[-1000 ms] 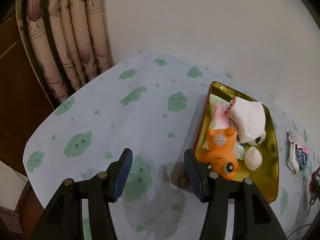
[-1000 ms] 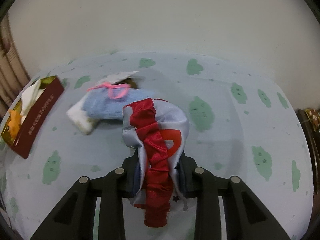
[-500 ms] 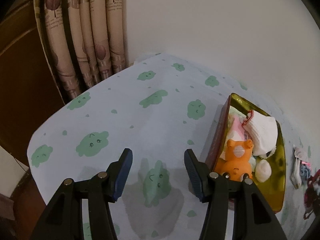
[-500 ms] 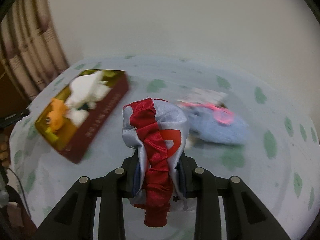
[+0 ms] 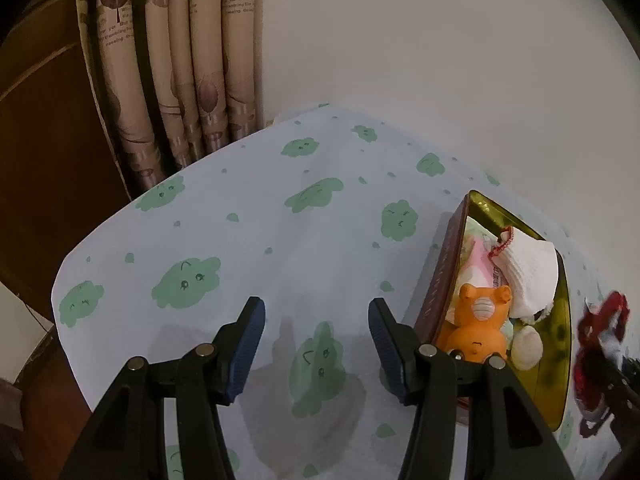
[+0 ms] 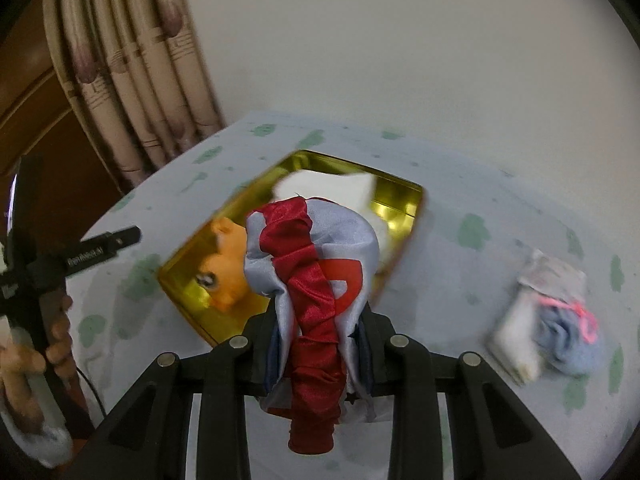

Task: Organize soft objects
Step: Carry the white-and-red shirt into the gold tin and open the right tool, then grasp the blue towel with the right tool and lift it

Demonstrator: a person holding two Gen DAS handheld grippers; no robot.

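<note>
Two grippers over a table (image 5: 280,216) covered in a pale cloth printed with green blobs; places below are given relative to the gold tin (image 6: 400,192) on it. Curtain (image 5: 180,60): beyond the table's far corner, well apart from the tin. Tin contents: white cloth (image 5: 528,268) at the far end, orange plush toy (image 5: 480,320) at the near end. Rolled blue sock bundle with pink tie (image 6: 560,320): on the table, right of the tin, apart from it. Right gripper (image 6: 316,320): above the tin's near edge, jaws narrow and clamped on a red-and-grey satin cloth (image 6: 316,276). Left gripper (image 5: 316,344): left of the tin, jaws wide with nothing between them.
</note>
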